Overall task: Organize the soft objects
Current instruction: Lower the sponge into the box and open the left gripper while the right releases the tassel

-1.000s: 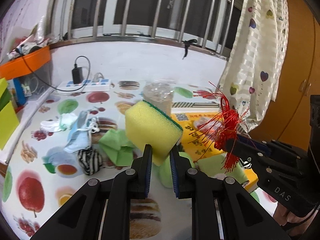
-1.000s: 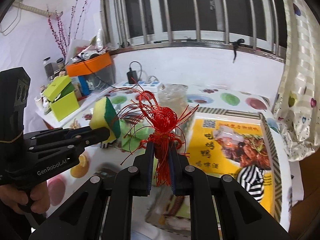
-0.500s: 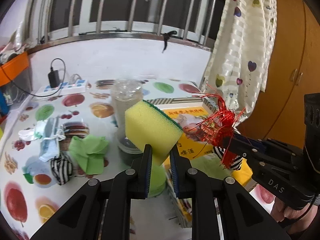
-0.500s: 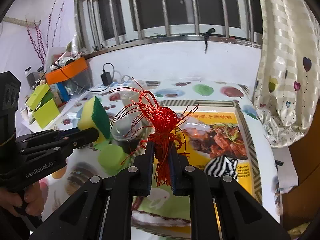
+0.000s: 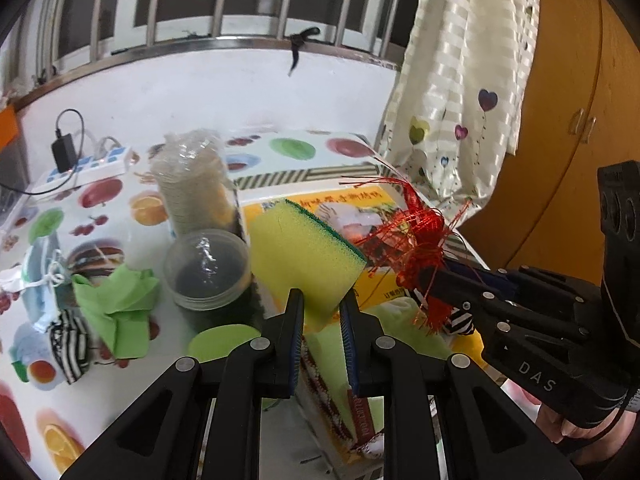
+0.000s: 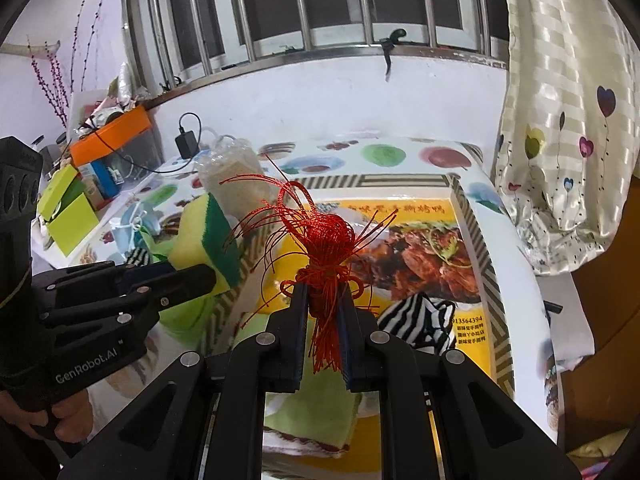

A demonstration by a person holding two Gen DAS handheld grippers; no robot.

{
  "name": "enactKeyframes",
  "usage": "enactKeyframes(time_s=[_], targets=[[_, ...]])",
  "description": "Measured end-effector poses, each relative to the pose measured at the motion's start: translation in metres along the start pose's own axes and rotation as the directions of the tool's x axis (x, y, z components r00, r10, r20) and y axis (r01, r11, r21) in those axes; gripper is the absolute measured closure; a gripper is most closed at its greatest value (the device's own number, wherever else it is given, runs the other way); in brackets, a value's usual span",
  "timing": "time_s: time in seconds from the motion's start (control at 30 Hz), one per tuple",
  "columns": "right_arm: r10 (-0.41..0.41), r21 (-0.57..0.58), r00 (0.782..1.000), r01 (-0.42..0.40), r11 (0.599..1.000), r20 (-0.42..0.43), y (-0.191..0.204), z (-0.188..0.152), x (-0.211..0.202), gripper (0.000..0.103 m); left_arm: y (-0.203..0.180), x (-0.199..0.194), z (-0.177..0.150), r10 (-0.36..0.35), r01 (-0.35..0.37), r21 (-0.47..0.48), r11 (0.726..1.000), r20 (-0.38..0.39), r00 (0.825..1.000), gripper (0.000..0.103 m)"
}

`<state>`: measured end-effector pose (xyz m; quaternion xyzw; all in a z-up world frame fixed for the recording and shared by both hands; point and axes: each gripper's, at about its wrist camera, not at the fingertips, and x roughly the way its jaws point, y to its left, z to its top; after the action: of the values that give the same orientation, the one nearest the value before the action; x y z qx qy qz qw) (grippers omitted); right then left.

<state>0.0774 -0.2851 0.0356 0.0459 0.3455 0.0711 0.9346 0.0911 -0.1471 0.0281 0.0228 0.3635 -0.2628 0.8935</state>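
Left gripper (image 5: 320, 306) clamps sponge (image 5: 304, 254); right gripper (image 6: 322, 304) pinches red tassel (image 6: 326, 246). Both above yellow tray (image 6: 466, 322). Lower gently, release clear of striped cloth (image 6: 418, 322).

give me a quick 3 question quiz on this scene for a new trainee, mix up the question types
1. True or false: the left gripper is shut on the yellow sponge.
2. Multiple choice: what does the right gripper hold? A) striped sock B) red tassel knot C) green cloth
3. Fill in: the striped sock nearest the right gripper lies on the ____ printed box lid.

Key
1. True. Its pads pinch the sponge's lower corner.
2. B. The red tassel knot sits clamped between the pads; the green cloth lies on the table.
3. Yellow.
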Motion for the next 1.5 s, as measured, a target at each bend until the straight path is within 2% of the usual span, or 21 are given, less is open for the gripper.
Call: enactKeyframes(time_s=[0.63,0.8,0.93,1.5], targets=[[-0.015,-0.005,0.996,0.015,1.0,-0.083,-0.013,-0.003,0.033,0.088,-0.006,0.046,-0.001,-0.018,0.02,0.021,1.0,-0.087,0.996,0.086],[-0.024,-0.005,0.996,0.024,1.0,-0.091,-0.015,-0.004,0.036,0.087,-0.006,0.05,0.0,-0.008,0.011,0.031,0.999,-0.089,0.996,0.081],[-0.028,-0.013,0.997,0.027,1.0,-0.077,-0.013,-0.003,0.033,0.083,-0.006,0.049,0.001,-0.018,0.021,0.027,0.999,-0.088,0.996,0.076],[-0.034,-0.021,0.999,0.034,0.999,-0.028,-0.004,0.0,0.008,0.082,-0.008,0.012,0.0,-0.016,0.017,0.034,0.999,-0.03,0.999,0.076]])
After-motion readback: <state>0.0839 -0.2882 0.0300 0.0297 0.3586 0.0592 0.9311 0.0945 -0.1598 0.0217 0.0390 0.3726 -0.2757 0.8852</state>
